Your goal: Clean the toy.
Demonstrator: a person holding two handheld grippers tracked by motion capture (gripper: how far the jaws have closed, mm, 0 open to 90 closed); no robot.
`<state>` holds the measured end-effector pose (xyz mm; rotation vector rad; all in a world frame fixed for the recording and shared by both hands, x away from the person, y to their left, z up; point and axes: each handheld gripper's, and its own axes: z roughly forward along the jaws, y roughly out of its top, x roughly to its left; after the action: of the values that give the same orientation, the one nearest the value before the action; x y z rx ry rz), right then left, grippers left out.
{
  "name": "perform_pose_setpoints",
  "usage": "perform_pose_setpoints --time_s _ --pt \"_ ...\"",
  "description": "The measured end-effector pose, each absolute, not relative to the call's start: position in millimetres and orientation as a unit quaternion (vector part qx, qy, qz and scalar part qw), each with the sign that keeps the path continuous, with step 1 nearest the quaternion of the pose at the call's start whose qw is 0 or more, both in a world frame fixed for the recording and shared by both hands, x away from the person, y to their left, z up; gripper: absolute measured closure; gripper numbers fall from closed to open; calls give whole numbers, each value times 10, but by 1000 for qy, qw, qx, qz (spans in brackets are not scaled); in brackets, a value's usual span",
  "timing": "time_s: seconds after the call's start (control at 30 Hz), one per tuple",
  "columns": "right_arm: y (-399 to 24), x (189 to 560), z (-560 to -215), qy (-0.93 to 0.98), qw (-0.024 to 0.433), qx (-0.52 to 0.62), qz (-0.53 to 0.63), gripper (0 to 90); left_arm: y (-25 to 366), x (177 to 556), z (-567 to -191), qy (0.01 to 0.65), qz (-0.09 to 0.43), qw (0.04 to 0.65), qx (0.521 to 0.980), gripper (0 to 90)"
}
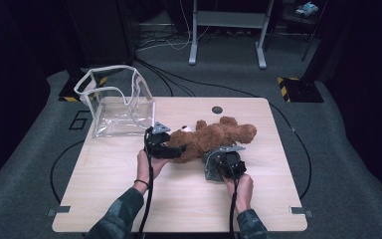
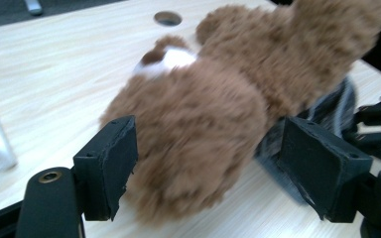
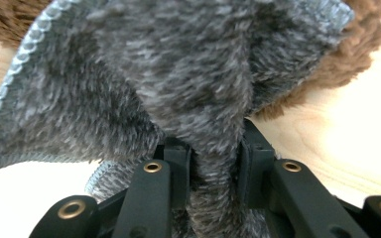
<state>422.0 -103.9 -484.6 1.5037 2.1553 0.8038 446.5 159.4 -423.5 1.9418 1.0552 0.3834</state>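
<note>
High view: a brown bear [image 1: 214, 138] lies mid-table [image 1: 104, 184], a clear bag [image 1: 117, 102] behind-left. Left gripper view: the left gripper [image 2: 206, 163] stands released, jaws wide either side of the bear. Right gripper view: the right gripper [image 3: 213, 171] pinches a grey cloth [image 3: 144, 74].

A brown plush teddy bear [image 1: 214, 137] lies on its side across the middle of the pale wooden worktop [image 1: 129, 179] — fluffy, with a white muzzle [image 2: 171, 59] turned towards the far edge. A grey knitted-fleece cloth [image 3: 144, 84] with a stitched hem sits at the bear's near side, touching its fur — bunched into a pinched fold
</note>
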Motion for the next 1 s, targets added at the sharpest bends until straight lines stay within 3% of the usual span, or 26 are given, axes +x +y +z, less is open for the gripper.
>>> perform_pose_setpoints --time_s 0.5,0.83,1.0 --pt "-521 4031 -4762 805 195 463 314 713 2001 4309 -4855 458 173 372 789 171" --pt "-375 4065 -4363 788 231 438 366 709 2160 4256 -5188 468 186 332 797 161" --pt "-246 4180 -4489 806 200 445 334 707 2173 4231 -5261 470 201 334 792 160"
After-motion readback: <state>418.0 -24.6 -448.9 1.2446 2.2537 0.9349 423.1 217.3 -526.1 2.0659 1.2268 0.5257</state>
